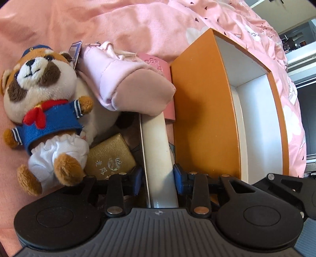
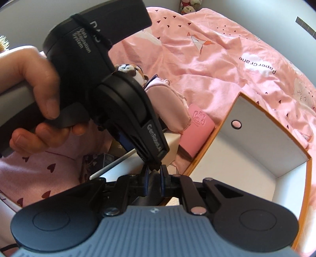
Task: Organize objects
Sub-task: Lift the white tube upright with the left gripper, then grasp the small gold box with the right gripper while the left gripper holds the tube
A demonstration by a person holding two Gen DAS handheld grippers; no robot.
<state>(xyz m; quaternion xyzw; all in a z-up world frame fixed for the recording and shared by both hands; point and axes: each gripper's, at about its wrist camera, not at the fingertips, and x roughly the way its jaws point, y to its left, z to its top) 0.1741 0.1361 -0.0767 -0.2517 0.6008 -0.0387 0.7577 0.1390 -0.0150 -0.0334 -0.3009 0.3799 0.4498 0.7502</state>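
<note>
My left gripper [image 1: 158,175] is shut on a long white box [image 1: 156,150], low over the bed beside the orange box [image 1: 205,122]. The orange box has a white, empty inside [image 2: 246,164]. A plush dog in a blue sailor top [image 1: 41,112] lies at the left. A pale pink pouch [image 1: 130,83] lies across the white box's far end. A gold box [image 1: 110,156] sits under the plush's legs. A pink card case [image 2: 196,130] lies against the orange box. My right gripper [image 2: 154,179] is nearly shut, empty, just behind the left gripper body [image 2: 110,83].
A pink bedspread [image 2: 217,59] with small hearts and cloud prints covers the bed. A hand [image 2: 37,94] holds the left gripper. A dark patterned box [image 2: 98,162] lies under the white box. Plush toys [image 2: 189,6] sit at the far wall.
</note>
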